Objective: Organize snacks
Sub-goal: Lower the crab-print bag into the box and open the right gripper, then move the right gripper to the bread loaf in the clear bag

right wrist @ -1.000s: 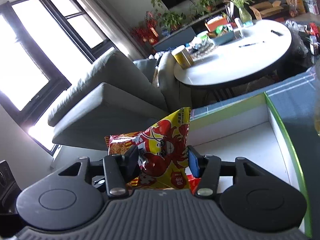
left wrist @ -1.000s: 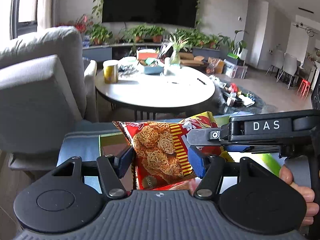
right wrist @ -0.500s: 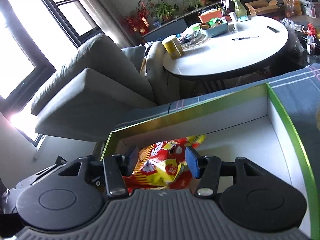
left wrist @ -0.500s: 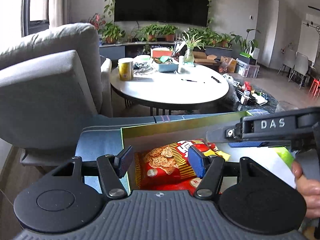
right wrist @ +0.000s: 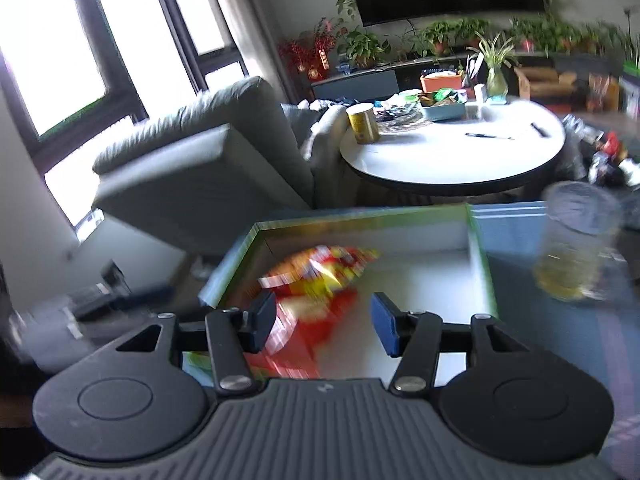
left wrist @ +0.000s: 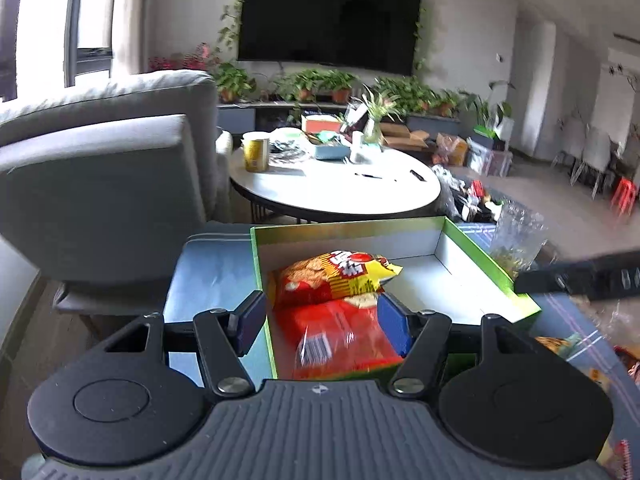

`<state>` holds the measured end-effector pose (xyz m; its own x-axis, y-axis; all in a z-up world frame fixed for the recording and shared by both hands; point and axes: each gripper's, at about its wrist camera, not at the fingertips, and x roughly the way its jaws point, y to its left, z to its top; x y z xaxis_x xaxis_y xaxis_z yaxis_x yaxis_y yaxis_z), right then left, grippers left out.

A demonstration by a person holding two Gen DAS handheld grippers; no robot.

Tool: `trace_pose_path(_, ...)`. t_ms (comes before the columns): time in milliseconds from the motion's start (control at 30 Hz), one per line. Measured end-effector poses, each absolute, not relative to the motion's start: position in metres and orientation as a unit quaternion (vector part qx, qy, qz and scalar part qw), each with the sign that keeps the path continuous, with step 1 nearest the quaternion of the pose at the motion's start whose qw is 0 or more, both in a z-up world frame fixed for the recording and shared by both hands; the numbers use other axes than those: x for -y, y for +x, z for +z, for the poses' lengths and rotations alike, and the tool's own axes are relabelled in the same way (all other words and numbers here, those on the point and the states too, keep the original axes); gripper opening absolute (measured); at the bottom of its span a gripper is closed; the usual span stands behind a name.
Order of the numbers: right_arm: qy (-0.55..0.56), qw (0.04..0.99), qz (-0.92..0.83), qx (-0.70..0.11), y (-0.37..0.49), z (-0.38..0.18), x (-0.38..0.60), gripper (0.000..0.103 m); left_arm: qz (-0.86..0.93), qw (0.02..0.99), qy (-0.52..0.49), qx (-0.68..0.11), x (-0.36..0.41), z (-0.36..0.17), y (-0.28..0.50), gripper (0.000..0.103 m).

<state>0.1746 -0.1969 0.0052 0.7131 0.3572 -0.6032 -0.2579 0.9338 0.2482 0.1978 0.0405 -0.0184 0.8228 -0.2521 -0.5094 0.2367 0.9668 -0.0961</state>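
Note:
A red and yellow snack bag (left wrist: 336,280) lies on another red bag (left wrist: 340,340) in the left part of a green-rimmed box (left wrist: 484,256) with a white floor. My left gripper (left wrist: 322,326) is open and empty, just above and behind the bags. My right gripper (right wrist: 324,326) is open and empty too, above the box's near edge. In the right wrist view the bags (right wrist: 316,276) and the box (right wrist: 478,248) are blurred. The right gripper's body (left wrist: 580,280) shows at the right of the left wrist view.
The box sits on a blue checked cloth (left wrist: 208,276). A clear plastic jar (right wrist: 576,240) stands right of the box. More snack packets (left wrist: 560,344) lie at the right. A grey armchair (left wrist: 100,184) and a round white table (left wrist: 336,188) stand beyond.
Both grippers let go of the snack bag, which now lies in the box. Both have opened wider and drawn back and up; the right one has moved away to the right.

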Motion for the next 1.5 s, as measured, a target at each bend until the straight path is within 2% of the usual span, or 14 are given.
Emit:
trace_pose_path(167, 0.033, 0.926, 0.165, -0.337, 0.138, -0.001, 0.206, 0.072, -0.115, 0.951, -0.096, -0.272, -0.064, -0.019, 0.155, 0.060)
trace_pose_path(600, 0.084, 0.927, 0.177, -0.321, 0.075, -0.015, 0.223, 0.072, -0.116, 0.949, -0.125, -0.264, -0.050, -0.016, 0.091, 0.064)
trace_pose_path(1067, 0.103, 0.922, 0.096, -0.360, 0.048, -0.053, 0.238, 0.072, -0.208, 0.914, -0.123, -0.327, 0.007, -0.063, 0.082, 0.062)
trace_pose_path(1500, 0.135, 0.910, 0.072, -0.386, 0.060, -0.075, 0.255, 0.072, -0.272, 0.888, -0.131, -0.348, 0.042, -0.077, 0.081, 0.060)
